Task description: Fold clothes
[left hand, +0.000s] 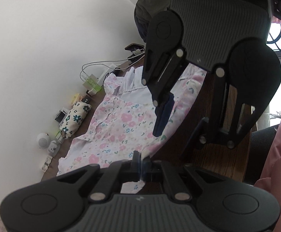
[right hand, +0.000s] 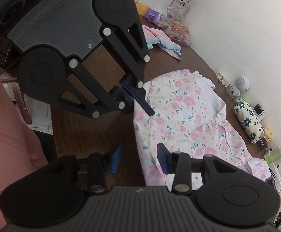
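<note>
Wooden table [right hand: 86, 127], flower vase [right hand: 177, 7] right view only

You see the garment [right hand: 188, 119] spread flat on the table [right hand: 82, 131], reaching from the near edge toward the wall [right hand: 246, 29]. Along that wall stand a pouch [right hand: 246, 119], a small speaker [right hand: 241, 83] and a charger with cables [right hand: 275, 154]. At the far end of the table lie a second cloth [right hand: 165, 42] and a vase of flowers [right hand: 177, 7]. Your left gripper [right hand: 138, 100] sits at the garment's near edge, and your right gripper [right hand: 140, 158] straddles the same edge beside it.
</note>
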